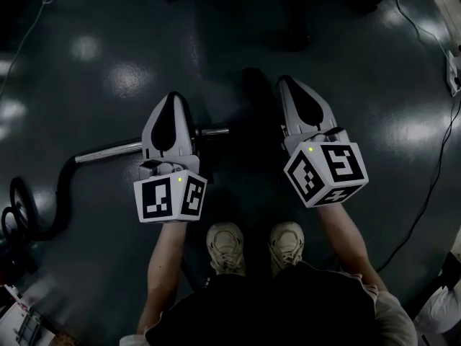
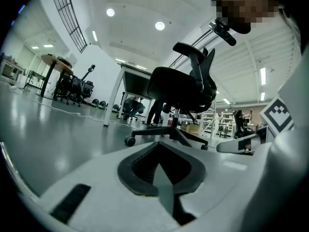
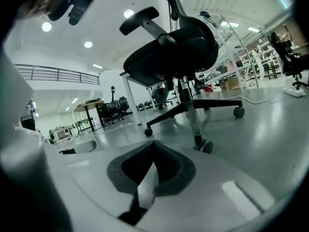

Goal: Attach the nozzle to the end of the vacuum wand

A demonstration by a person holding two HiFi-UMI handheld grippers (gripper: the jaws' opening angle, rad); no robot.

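The vacuum wand (image 1: 115,150), a metal tube, lies on the dark floor at the left, and its right end (image 1: 216,130) sticks out from under my left gripper. Its black hose (image 1: 43,207) curls away at the far left. No nozzle shows in any view. My left gripper (image 1: 171,96) hangs level above the tube, shut and empty. Beside it my right gripper (image 1: 287,81) is also shut and empty. In the left gripper view the black pads (image 2: 145,170) meet with nothing between them. The right gripper view shows its pads (image 3: 166,170) pressed together the same way.
A black office chair (image 2: 181,86) (image 3: 169,52) on castors stands just ahead of both grippers. A cable (image 1: 432,179) runs across the floor at the right. The person's shoes (image 1: 227,247) stand below the grippers. Desks and more chairs (image 2: 72,86) stand far off.
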